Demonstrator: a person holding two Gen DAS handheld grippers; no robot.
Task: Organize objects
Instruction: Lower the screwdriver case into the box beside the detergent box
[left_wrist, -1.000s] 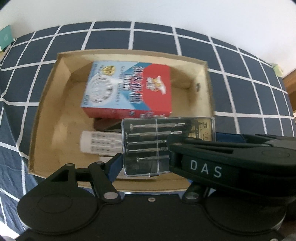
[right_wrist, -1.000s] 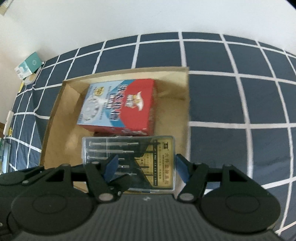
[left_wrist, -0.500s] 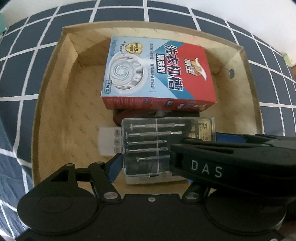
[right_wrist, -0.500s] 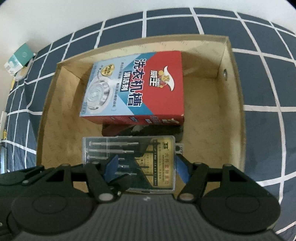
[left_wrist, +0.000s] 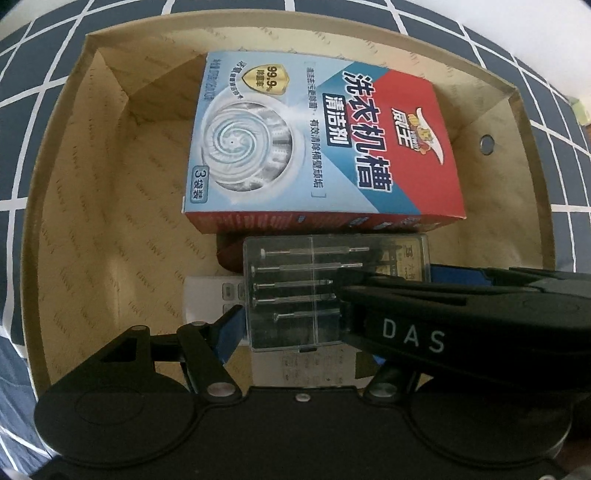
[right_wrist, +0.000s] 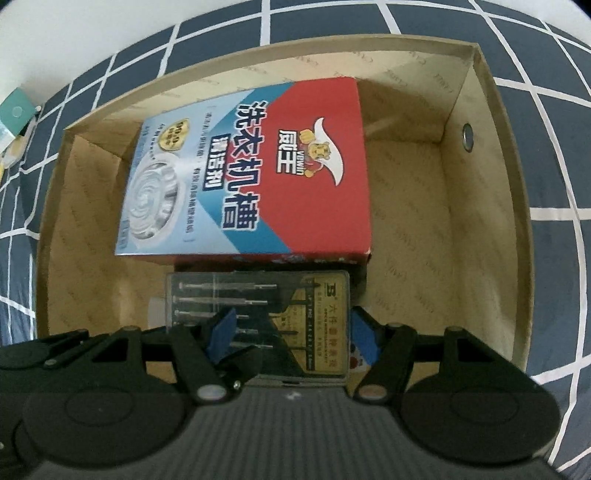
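While it hangs inside the cardboard box (right_wrist: 491, 155) below the cleaner carton (right_wrist: 258, 177), the screwdriver case (right_wrist: 295, 325) is clamped by the left gripper (left_wrist: 295, 317) and right gripper (right_wrist: 291, 332).

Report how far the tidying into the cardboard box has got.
Done: the detergent box lies in the cardboard box, with a white remote below it. In hand: the clear screwdriver case, gripped by both the left gripper and right gripper above the box floor. Left: set it down and let go.
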